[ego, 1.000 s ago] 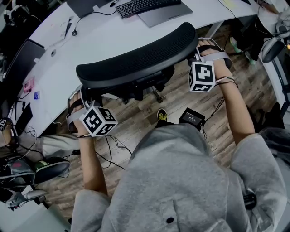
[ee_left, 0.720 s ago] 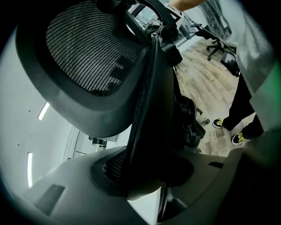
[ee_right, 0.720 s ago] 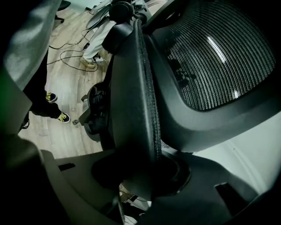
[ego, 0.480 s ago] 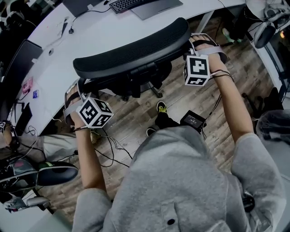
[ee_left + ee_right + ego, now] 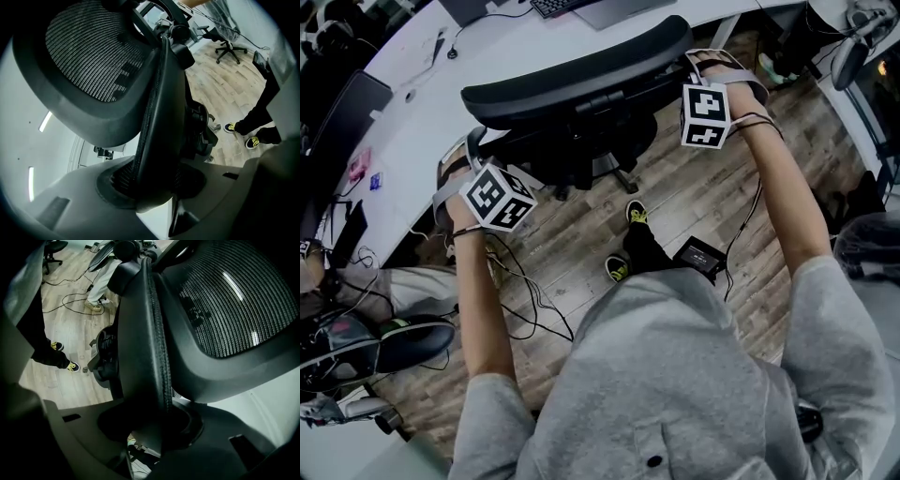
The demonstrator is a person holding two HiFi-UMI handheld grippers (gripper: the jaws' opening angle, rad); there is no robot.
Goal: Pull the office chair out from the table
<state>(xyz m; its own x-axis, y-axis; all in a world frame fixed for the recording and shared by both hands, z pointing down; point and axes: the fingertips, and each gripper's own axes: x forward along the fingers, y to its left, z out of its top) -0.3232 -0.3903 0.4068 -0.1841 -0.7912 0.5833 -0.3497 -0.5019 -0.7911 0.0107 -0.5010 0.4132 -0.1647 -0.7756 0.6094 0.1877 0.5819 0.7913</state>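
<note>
1. Left gripper (image 5: 152,185): jaws closed on the left side rim of the black mesh-back office chair (image 5: 581,80). In the left gripper view the rim sits in the slot between the pads, with contact on both sides.
2. Right gripper (image 5: 150,423): same grip, mirrored. The jaws clamp the right side rim of the backrest, and the mesh panel fills the upper right of the right gripper view.
3. Head view: the two grippers sit at opposite ends of the curved backrest, one per end, both angled downward. The left one is lower in the frame and nearer the person's body than the right.
4. Chair position: between the person and the white curved table (image 5: 422,103). The top of the backrest overlaps the table edge in the head view. I can't tell whether they touch.
5. The chair base stands on the light wood-plank floor (image 5: 675,197), close to the table edge.
6. The person in the grey sweatshirt (image 5: 675,375) stands right behind the chair with both bare forearms stretched forward. The black shoes with yellow-green trim (image 5: 636,214) are just behind the chair base.
7. Other items:
   - a black keyboard (image 5: 555,6) on the table, beyond the backrest
   - a small black box (image 5: 698,255) on the floor by the feet
   - loose black cables (image 5: 520,300) on the floor under the left arm
</note>
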